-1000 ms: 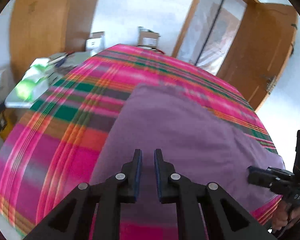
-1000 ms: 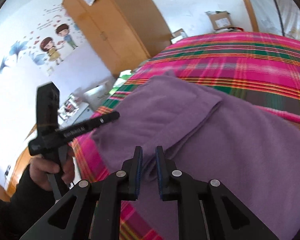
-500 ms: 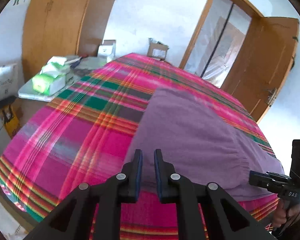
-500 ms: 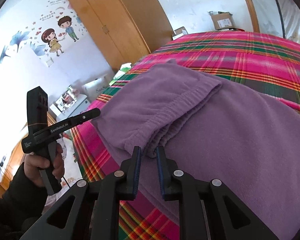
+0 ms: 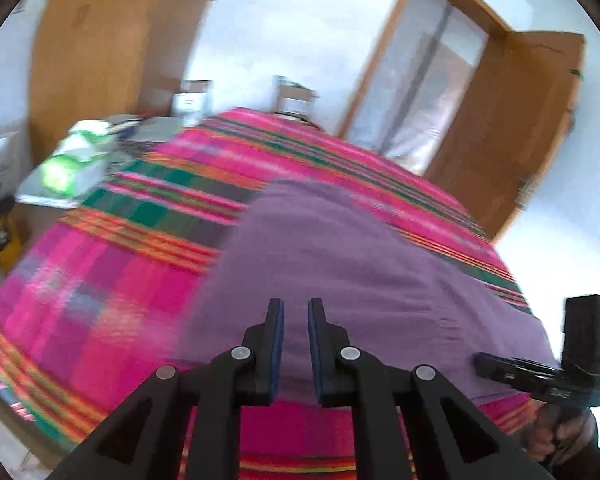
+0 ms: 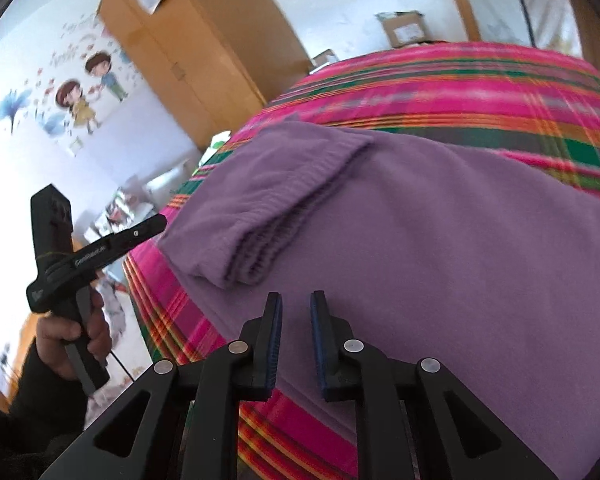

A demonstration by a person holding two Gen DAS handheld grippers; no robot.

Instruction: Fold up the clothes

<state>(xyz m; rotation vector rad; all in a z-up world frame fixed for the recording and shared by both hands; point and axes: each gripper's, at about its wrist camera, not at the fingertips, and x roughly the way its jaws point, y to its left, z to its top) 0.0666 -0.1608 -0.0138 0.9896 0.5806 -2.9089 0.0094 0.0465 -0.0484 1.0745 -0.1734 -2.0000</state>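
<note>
A purple garment (image 5: 340, 260) lies spread on the plaid bed cover (image 5: 100, 280). In the right wrist view its elastic-edged part (image 6: 280, 208) is folded over the rest of the purple garment (image 6: 440, 240). My left gripper (image 5: 294, 304) hovers over the garment's near edge, jaws a narrow gap apart with nothing between them. My right gripper (image 6: 296, 298) is above the garment just short of the fold; its jaws are closing, with nothing between them. Each gripper shows in the other's view: the right gripper (image 5: 478, 360) at lower right, the left gripper (image 6: 156, 226) at left in a hand (image 6: 68, 332).
A wooden wardrobe (image 5: 100, 60) stands at the back left and an open wooden door (image 5: 520, 140) at the right. A low side table with green packs (image 5: 72, 164) sits beside the bed. Cardboard boxes (image 5: 294, 98) stand beyond the bed's far end.
My right gripper has drawn back from the folded edge, which now lies a little ahead of its fingertips. My left gripper pulled back to the garment's edge, then came forward over it again.
</note>
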